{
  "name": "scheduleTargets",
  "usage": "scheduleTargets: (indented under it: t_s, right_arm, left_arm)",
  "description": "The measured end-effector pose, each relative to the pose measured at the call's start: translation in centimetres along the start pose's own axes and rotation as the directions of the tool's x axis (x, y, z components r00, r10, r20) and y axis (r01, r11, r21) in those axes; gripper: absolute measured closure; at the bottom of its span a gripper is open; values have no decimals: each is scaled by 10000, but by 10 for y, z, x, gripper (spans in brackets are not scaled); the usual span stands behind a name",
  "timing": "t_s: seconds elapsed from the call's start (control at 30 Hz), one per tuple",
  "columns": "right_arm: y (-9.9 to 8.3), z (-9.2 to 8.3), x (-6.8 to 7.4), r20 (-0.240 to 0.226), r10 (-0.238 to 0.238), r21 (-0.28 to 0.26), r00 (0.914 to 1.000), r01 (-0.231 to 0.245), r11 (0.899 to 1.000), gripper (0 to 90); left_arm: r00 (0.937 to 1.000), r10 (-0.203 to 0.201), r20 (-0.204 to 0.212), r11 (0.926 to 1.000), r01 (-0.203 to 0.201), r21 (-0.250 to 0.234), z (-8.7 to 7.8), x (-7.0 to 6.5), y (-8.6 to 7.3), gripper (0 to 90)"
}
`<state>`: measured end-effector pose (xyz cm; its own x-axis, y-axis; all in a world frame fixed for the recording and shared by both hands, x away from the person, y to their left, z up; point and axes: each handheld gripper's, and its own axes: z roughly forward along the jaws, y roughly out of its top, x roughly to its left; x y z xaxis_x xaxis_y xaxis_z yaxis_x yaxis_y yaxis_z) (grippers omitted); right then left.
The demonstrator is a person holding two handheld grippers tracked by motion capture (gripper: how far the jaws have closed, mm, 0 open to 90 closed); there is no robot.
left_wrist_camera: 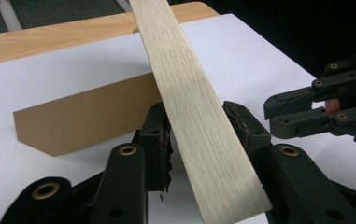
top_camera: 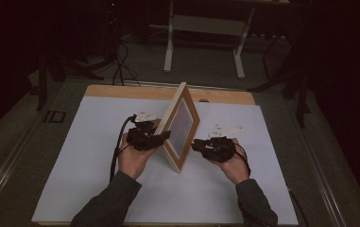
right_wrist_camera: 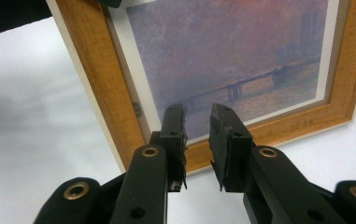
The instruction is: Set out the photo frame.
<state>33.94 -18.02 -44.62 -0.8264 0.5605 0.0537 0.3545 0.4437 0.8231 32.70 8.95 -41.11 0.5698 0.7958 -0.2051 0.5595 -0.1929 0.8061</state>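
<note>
Dim workshop floor and a pale metal stand are filling the upper part of the high view, and below them a white counter point(top_camera: 97, 156) with a wooden back edge is carrying the work. A wooden picture frame point(top_camera: 180, 125) is standing on edge near the middle of the counter, leaning slightly, its long axis running from lower centre up toward the top centre of the high view; its printed face, a hazy purple river scene, is turning toward the right of the frame. In the left gripper view a brown cardboard easel back point(left_wrist_camera: 87, 114) is jutting from the rear of the frame and resting on the counter. The left gripper point(top_camera: 161, 137) is sitting against the frame's rear side, and the left gripper view shows its fingers point(left_wrist_camera: 159, 135) straddling the pale side rail, the right finger touching the wood while the left one is apparently leaving a thin gap, so this looks like a grip that is closing rather than a firm pinch. The right gripper point(top_camera: 195, 144) is hovering just beside the printed face, its fingers point(right_wrist_camera: 227, 135) spread a little with nothing between them, pointing at the lower rail. Judging from this, the left hand is nearer and the frame is lying straight ahead of its fingers, so steadying or tilting the frame falls to it.
</note>
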Motion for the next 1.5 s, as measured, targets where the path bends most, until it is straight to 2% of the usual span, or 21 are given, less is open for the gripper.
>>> scheduleTargets:
  t_s: [0.33, 0.97, 1.27, 1.4, 1.5]
  right_arm:
    - [-1, -2, -2, 92, 111, -68, 9999, -110, 9999, 743]
    - [1, -6, -5, 184, 131, -127, 9997, -129, 9998, 724]
    - [1, -9, -9, 315, 191, -174, 9993, -185, 9997, 718]
    - [2, -10, -10, 390, 236, -217, 9990, -227, 9995, 712]
    - [4, -10, -12, 447, 262, -194, 9987, -254, 9995, 709]
  left_arm:
    - [9999, -123, 55, 9999, 123, 24, -3, 11, 0, 708]
    - [9971, 115, 746, 9999, -124, 116, -8, 28, 0, 717]
    - [9926, 271, 1188, 9995, -291, 153, -9, 37, 0, 717]
    - [9881, 121, 1533, 9999, -138, 100, -9, 44, 0, 721]
    - [9863, 192, 1637, 9997, -213, 107, -9, 46, 0, 726]
